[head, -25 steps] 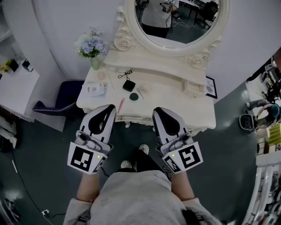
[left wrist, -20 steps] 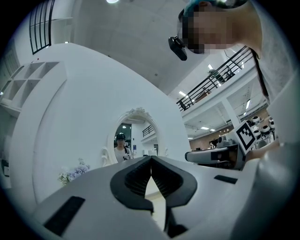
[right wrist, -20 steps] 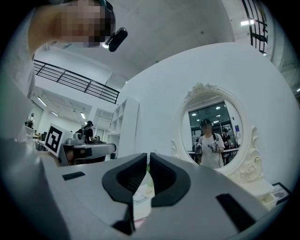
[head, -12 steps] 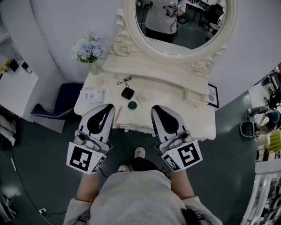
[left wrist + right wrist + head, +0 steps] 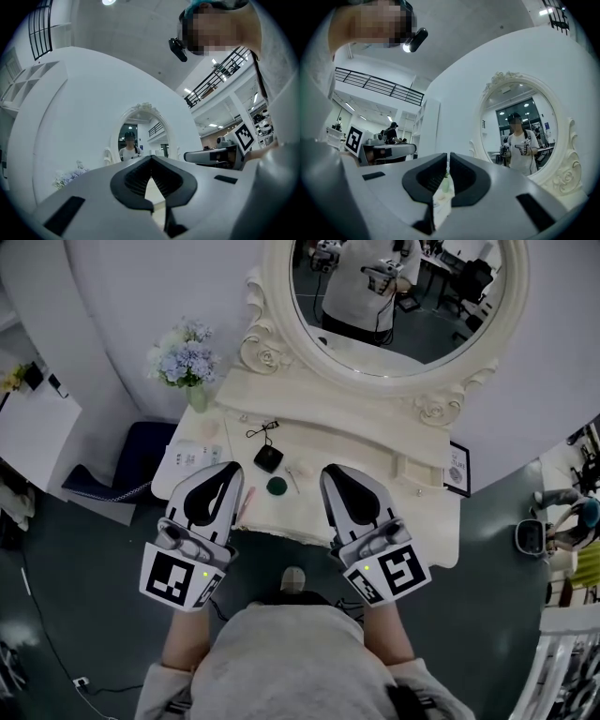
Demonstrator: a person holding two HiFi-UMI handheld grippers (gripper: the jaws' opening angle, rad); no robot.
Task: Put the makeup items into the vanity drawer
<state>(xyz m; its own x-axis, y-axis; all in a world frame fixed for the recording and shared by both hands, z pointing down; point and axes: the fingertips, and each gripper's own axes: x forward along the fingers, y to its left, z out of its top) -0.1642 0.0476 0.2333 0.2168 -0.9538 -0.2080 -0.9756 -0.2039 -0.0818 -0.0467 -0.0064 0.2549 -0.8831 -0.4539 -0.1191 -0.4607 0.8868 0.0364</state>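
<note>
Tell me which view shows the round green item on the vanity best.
The head view: the round green item lies in plain sight on the vanity top, beside a black square case. Neither gripper view shows it; the tabletop there is mostly hidden.

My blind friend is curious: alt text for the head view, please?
From above, a person holds the left gripper and right gripper side by side at the front edge of a cream vanity table. An oval mirror, flowers and small makeup items are on it.

no legible text, label or number anywhere
</note>
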